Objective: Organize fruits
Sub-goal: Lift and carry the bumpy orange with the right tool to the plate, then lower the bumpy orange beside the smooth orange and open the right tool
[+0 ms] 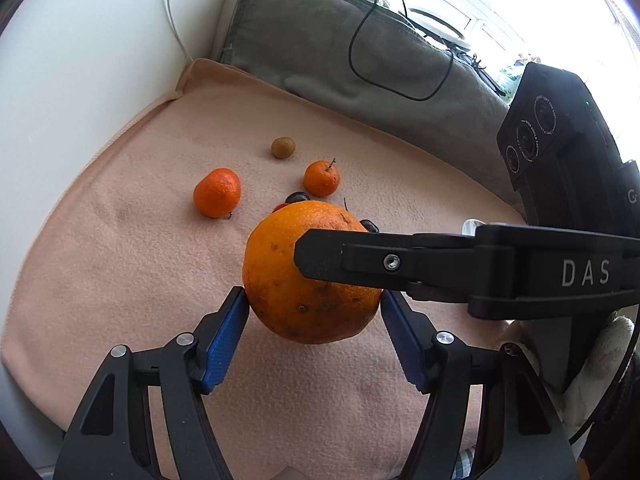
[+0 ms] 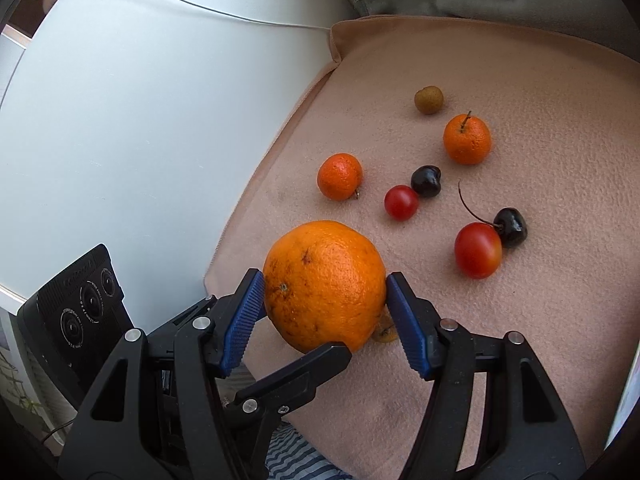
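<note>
A big orange (image 1: 310,276) (image 2: 325,285) is held above the pink cloth (image 1: 120,264) (image 2: 520,340). My left gripper (image 1: 314,300) has both blue pads against its sides. My right gripper (image 2: 325,294) also has both pads on it; one of its fingers (image 1: 360,258) crosses the orange in the left wrist view. On the cloth lie two mandarins (image 2: 340,176) (image 2: 467,139), a small brown fruit (image 2: 428,99), two red tomatoes (image 2: 401,202) (image 2: 477,250) and two dark cherries (image 2: 426,180) (image 2: 511,227). A small fruit (image 2: 385,330) is mostly hidden behind the orange.
A white surface (image 2: 140,128) with a thin cable borders the cloth on the left. A grey cushion (image 1: 340,48) with a black cable lies behind the cloth. Each gripper's black camera block shows in the other view (image 1: 560,148) (image 2: 80,312).
</note>
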### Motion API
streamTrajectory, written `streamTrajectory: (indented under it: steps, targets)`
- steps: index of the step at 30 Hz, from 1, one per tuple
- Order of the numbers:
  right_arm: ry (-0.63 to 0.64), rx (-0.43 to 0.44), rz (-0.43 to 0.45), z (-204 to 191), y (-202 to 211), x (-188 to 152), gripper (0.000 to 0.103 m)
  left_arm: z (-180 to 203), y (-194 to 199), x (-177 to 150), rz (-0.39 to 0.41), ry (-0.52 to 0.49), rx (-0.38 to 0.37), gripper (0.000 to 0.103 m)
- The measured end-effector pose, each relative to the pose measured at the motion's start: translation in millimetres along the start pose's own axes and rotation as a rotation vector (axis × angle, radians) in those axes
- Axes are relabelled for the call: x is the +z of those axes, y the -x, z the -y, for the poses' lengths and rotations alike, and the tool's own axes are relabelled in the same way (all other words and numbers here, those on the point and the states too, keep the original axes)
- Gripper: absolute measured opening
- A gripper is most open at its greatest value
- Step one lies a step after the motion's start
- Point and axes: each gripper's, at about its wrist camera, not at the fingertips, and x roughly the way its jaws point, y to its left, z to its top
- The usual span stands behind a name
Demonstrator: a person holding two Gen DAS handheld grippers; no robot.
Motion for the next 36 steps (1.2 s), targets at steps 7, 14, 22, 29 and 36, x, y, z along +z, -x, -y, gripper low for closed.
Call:
streamTrajectory:
  steps: [7, 14, 22, 29, 36]
  targets:
    - [-0.027, -0.033, 0.05, 18, 38, -17, 0.066, 37, -4, -2, -0.003, -0.05, -0.046, 0.068]
    - [-0.063, -0.077, 0.106, 38, 82, -39, 0.066, 78, -12, -6, -0.018, -0.109, -0.101, 0.068]
    - [-0.12, -0.114, 0.159, 69, 121, -56, 0.066, 121, -27, -9, -0.043, -0.167, -0.152, 0.068]
    - [-0.165, -0.132, 0.187, 95, 144, -69, 0.066, 150, -40, -13, -0.074, -0.214, -0.183, 0.068]
    - [-0.216, -0.142, 0.211, 120, 168, -84, 0.066, 177, -54, -15, -0.098, -0.265, -0.2, 0.068]
